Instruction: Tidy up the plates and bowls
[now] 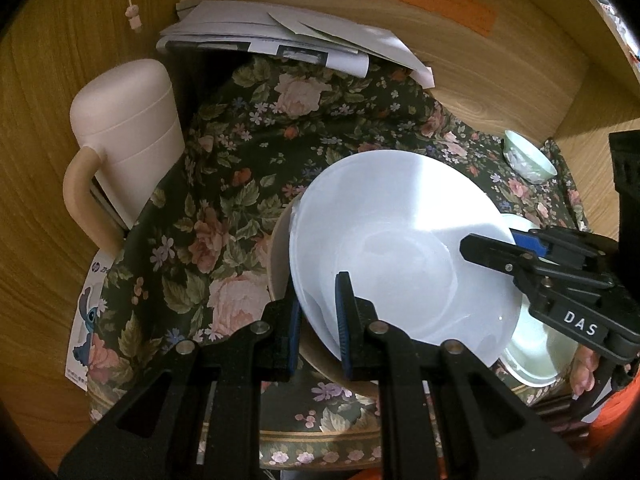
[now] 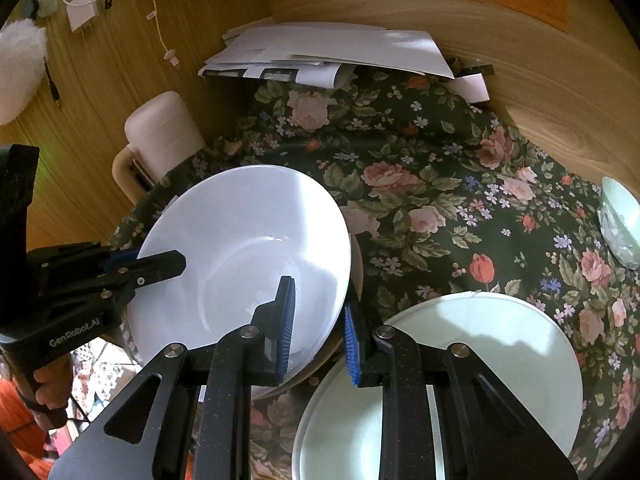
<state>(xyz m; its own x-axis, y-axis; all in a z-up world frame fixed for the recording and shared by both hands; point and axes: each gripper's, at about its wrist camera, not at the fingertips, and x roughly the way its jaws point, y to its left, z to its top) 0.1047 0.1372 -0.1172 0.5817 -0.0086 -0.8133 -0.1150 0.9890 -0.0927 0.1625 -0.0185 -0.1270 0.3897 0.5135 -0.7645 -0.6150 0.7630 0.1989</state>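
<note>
A large white bowl (image 1: 400, 248) (image 2: 244, 256) sits tilted on a beige plate (image 1: 280, 252) on the floral cloth. My left gripper (image 1: 318, 320) straddles the bowl's near rim, one blue pad inside and one outside; the jaws stand apart. My right gripper (image 2: 320, 328) straddles the opposite rim the same way, and it shows in the left wrist view (image 1: 496, 246). The left gripper also shows in the right wrist view (image 2: 160, 262). A pale green plate (image 2: 480, 364) (image 1: 532, 344) lies to the right. A small green bowl (image 1: 528, 158) (image 2: 622, 220) stands far right.
A cream lidded mug (image 1: 124, 136) (image 2: 160, 136) stands at the left by the wooden wall. A stack of papers (image 1: 288, 40) (image 2: 328, 54) lies at the back. The floral cloth (image 1: 248, 152) covers the round table. A sticker card (image 1: 84, 320) lies at the left edge.
</note>
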